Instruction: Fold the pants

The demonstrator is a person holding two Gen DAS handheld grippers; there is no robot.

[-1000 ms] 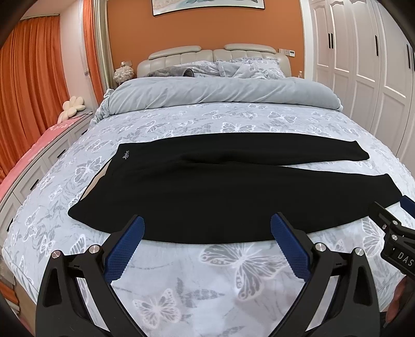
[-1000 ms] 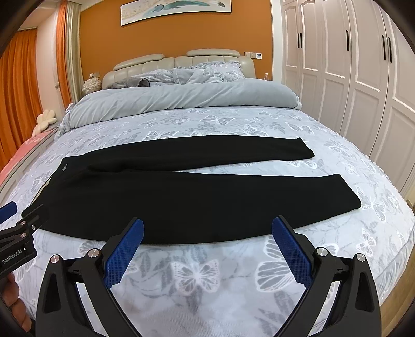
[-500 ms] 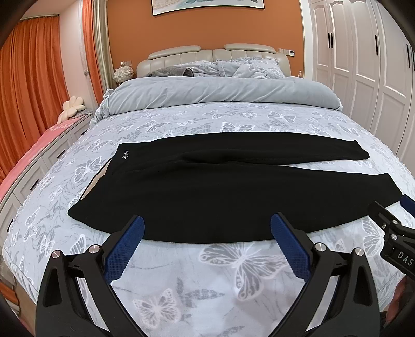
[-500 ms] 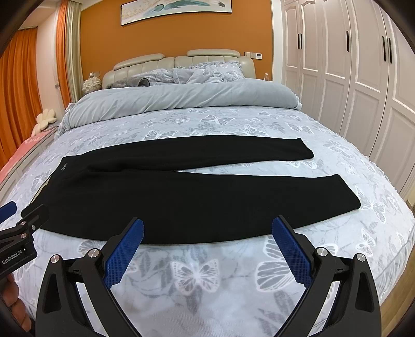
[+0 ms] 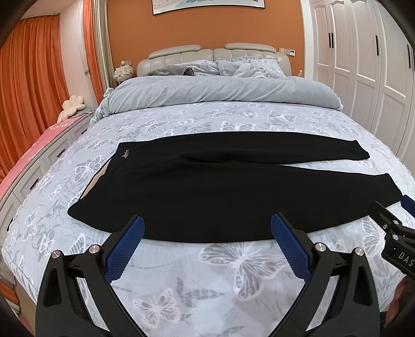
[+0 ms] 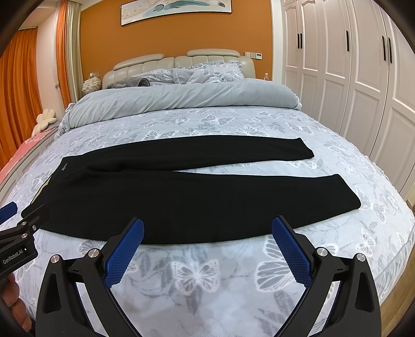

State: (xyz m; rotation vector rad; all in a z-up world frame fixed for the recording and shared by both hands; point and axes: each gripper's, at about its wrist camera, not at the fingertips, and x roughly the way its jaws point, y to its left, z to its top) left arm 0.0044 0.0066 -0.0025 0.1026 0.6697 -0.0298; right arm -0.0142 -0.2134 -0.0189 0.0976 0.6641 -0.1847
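While both tools hang short of the cloth, the long black knit pants (image 5: 207, 191) lie flat and unfolded across the foot half of the bed, waistband toward the left, the two legs running rightward and splitting apart toward their hems. A small pale logo (image 5: 126, 155) sits at the far corner of the waistband. The near leg's lower edge curves along just beyond the fingertips of each tool.

The left gripper (image 5: 207, 228), black-framed with blue textured pads (image 5: 124, 248), has its jaws spread wide and holds nothing; it hovers over the bedding at the near edge of the pants, toward the waist side. The right gripper (image 6: 207, 229) is likewise wide apart and empty, positioned farther toward the leg hems. Each tool's tip shows at the margin of the other's view.

Under the pants is a pale grey bedspread printed with white butterflies (image 6: 233, 285). Beyond it a plain grey duvet (image 5: 220, 93) is rolled across the bed, with rumpled pillows (image 6: 205, 74) against a cream padded headboard (image 5: 212, 53). An orange wall carries a framed picture (image 6: 176, 10); orange curtains (image 5: 28, 83) hang at the left and white panelled wardrobe doors (image 6: 350, 67) stand at the right.
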